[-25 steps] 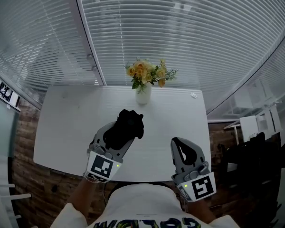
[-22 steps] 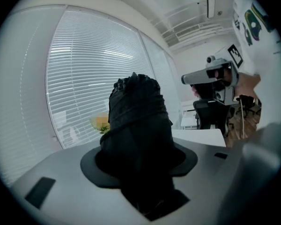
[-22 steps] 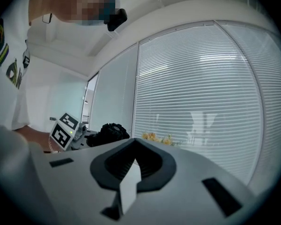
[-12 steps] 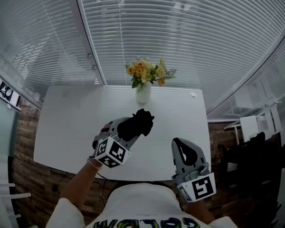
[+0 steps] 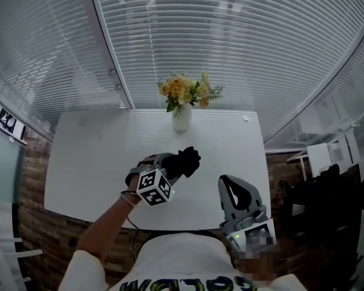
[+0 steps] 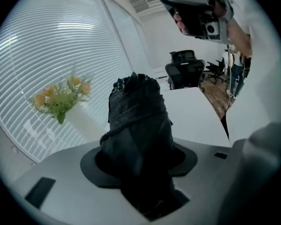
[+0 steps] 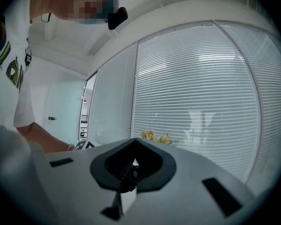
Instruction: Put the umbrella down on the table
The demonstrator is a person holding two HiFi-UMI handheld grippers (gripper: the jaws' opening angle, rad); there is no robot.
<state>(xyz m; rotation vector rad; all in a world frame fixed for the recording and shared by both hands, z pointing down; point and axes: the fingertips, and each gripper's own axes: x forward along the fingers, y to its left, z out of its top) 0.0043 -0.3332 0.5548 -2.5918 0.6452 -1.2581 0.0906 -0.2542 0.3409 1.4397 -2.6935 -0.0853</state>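
Observation:
A black folded umbrella [image 5: 183, 162] is held in my left gripper [image 5: 170, 166], low over the middle of the white table [image 5: 91, 156]. In the left gripper view the bundled umbrella [image 6: 138, 130] stands out between the jaws of the left gripper [image 6: 140, 172], whose dark pads close round its lower part. It points toward the table's far right side. My right gripper [image 5: 229, 187] rests at the table's front right edge. In the right gripper view the right gripper [image 7: 131, 168] has its jaws together and nothing in them.
A white vase of yellow flowers [image 5: 182, 115] stands at the back middle of the table, before a window wall with blinds [image 5: 230, 47]. The same flowers [image 6: 61, 100] lie left of the umbrella. Dark office chairs [image 5: 327, 187] stand off the table's right side.
My left gripper has sunk toward the table and shifted right with the umbrella, rolling so its marker cube turned. The right gripper has stayed where it was.

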